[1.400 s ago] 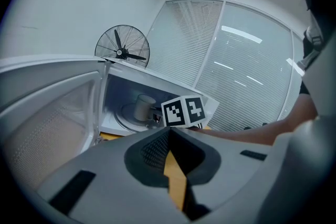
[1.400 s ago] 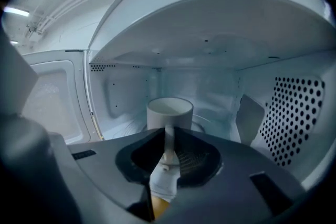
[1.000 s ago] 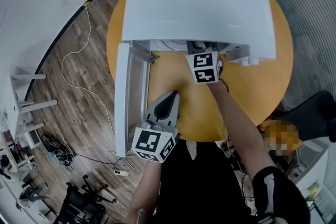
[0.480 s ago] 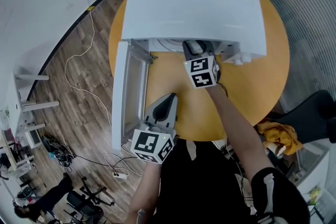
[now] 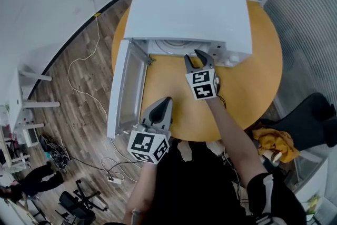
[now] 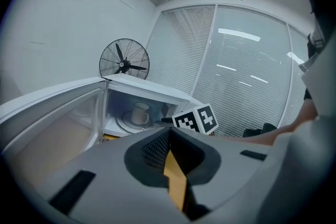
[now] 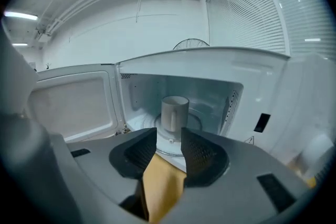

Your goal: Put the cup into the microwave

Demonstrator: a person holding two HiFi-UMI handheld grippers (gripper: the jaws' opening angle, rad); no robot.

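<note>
Cup (image 7: 174,113) is in: upright on the turntable (image 7: 157,150) in the middle of the microwave (image 5: 189,13) cavity, handle facing out toward me. Nothing is touching it.

My right gripper (image 5: 197,58) sits just outside the microwave's opening, over the table (image 5: 263,76), pointing into the cavity. Its jaws are wide and just starting to close, with nothing between the pads. The cup only lines up behind the gap and is well clear of it.

My left gripper (image 5: 165,99) is further out from the microwave front, near the free edge of the door (image 5: 126,87). Its jaws are together or very nearly so, nothing in them.

The door stands swung fully open on the microwave's left side.

Step as I read it: placement is done and the release is complete, so I'm in the retreat phase. The task sentence is satisfied as the cup sits now.

Next move, if any: get the right gripper clear of the microwave's opening so it's out of the door's arc. If the door is to be shut, the left gripper is the closer one. That means pushing on the door's outer face and swinging it in gently, so the cup doesn't get jolted on the turntable.
</note>
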